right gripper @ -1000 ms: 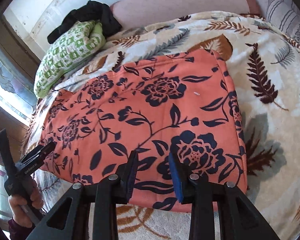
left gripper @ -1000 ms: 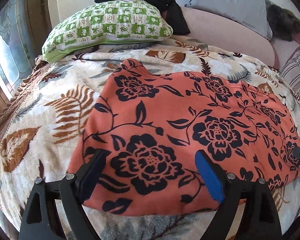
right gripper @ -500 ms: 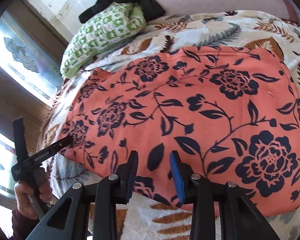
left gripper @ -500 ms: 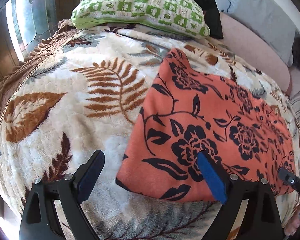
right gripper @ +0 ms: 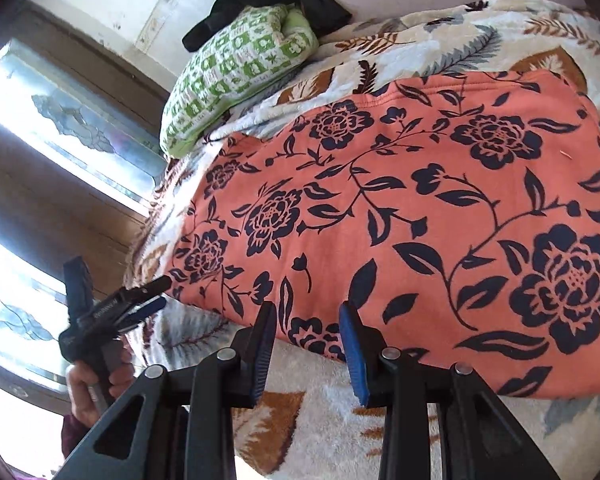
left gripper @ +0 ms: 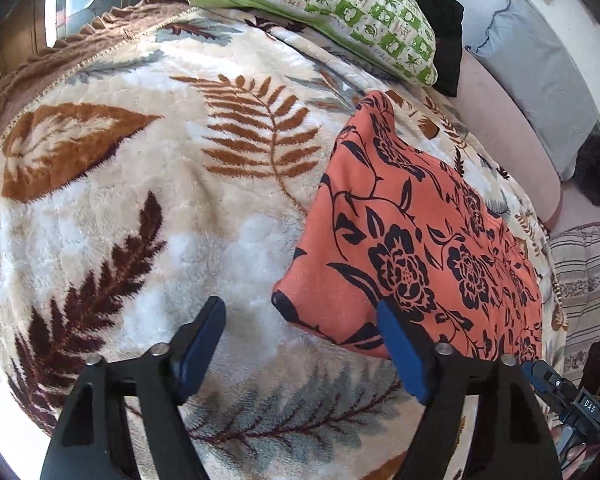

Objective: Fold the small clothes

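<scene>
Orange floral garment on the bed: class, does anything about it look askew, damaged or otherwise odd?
Nothing stands out. The orange garment with dark blue flowers lies flat and smooth on the leaf-patterned fleece blanket, with no tear or stain visible. Only its far corner pokes up slightly.

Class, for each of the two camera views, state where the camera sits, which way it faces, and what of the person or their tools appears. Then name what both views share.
Left wrist: sits on the left hand-held gripper, facing down at the leaf blanket and the corner of the orange floral garment; jaws closing, nothing between them; right hand-held gripper at the lower right.
Right wrist: sits on the right hand-held gripper, facing the garment's near edge; the person's left hand shows.
Shared: garment, blanket, green pillow.
</scene>
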### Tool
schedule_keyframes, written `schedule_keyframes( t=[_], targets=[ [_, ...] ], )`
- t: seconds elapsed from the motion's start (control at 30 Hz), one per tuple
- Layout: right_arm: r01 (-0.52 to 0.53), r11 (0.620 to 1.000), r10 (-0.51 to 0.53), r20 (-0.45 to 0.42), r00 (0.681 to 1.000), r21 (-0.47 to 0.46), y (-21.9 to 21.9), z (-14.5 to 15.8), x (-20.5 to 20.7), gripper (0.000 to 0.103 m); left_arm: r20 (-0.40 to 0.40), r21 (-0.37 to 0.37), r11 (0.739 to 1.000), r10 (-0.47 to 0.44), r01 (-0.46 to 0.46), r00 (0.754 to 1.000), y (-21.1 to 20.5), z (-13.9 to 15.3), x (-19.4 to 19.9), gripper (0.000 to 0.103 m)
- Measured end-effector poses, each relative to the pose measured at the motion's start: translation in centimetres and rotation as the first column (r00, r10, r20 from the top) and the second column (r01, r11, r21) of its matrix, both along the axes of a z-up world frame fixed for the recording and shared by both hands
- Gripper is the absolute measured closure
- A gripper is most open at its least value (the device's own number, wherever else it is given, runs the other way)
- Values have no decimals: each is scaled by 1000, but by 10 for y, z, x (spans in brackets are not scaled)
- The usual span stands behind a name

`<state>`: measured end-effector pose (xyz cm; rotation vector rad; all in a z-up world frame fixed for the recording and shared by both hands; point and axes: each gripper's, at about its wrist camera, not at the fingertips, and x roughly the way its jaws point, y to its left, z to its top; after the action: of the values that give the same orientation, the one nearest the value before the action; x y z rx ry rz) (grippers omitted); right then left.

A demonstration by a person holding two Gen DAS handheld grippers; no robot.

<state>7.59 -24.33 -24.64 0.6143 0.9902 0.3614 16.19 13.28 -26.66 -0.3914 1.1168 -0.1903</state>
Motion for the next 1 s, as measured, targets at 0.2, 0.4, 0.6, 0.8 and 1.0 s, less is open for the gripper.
schedule_keyframes(
  t=[0.2,0.4,0.6,0.8,1.0],
  targets=[
    [164,957,-148,-82,986,238,-54,-22,-37,32,7,-92,995,34,-33,999,-2,-7,7,45],
    [418,860,-380,-179,908,293,-113,-47,-78,32,32,-177,981,83,-76,996,-1,-10,13,26],
    [562,756,-511,-234,827,335,-149,-68,-79,35,65,-109,992,69,-62,995,-12,-10,18,55],
    [569,810,-562,-91,822,140,-141,-46,-68,78,107,-94,995,53,-43,993,-15,-2,16,81],
    [590,807,-583,127,802,-15,-134,-1,-71,82,151,-106,994,-4,20,989,-21,20,-10,84]
  ],
)
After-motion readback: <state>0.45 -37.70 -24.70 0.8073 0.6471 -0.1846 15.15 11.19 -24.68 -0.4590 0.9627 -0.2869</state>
